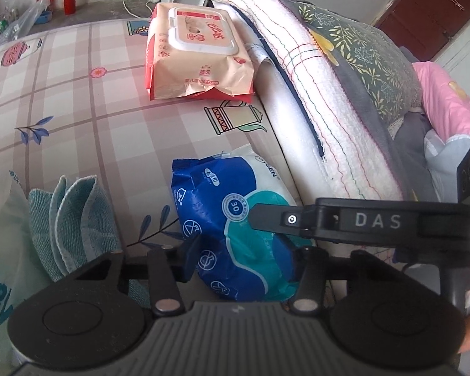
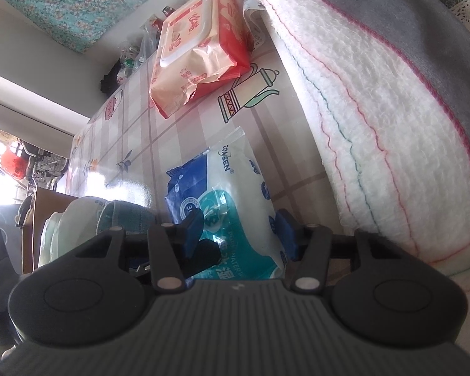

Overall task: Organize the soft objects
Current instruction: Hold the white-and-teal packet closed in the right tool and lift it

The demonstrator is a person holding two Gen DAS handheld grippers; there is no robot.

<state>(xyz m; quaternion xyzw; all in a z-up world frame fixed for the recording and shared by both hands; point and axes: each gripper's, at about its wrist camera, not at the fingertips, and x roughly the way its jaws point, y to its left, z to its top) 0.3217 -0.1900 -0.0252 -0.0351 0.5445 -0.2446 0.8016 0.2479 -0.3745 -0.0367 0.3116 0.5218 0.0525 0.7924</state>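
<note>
A blue and white wipe pack (image 1: 232, 219) lies on the plaid tablecloth (image 1: 78, 109), beside a folded white blanket (image 1: 313, 94). My left gripper (image 1: 244, 253) is shut on the pack's near end, one pad on each side. The right gripper's black finger (image 1: 266, 217) reaches in from the right and rests on the same pack. In the right wrist view my right gripper (image 2: 239, 233) is shut on this pack (image 2: 235, 181), its blue pads pressing both long edges. An orange wipe pack (image 1: 194, 50) with a white lid lies farther back (image 2: 194, 50).
A folded teal cloth (image 1: 75, 219) and a white plastic bag (image 1: 0, 250) sit at the near left. The white blanket (image 2: 376, 109) lies under a floral cushion (image 1: 360, 53) on the right. A red bottle (image 1: 69, 0) and clutter stand at the far left edge.
</note>
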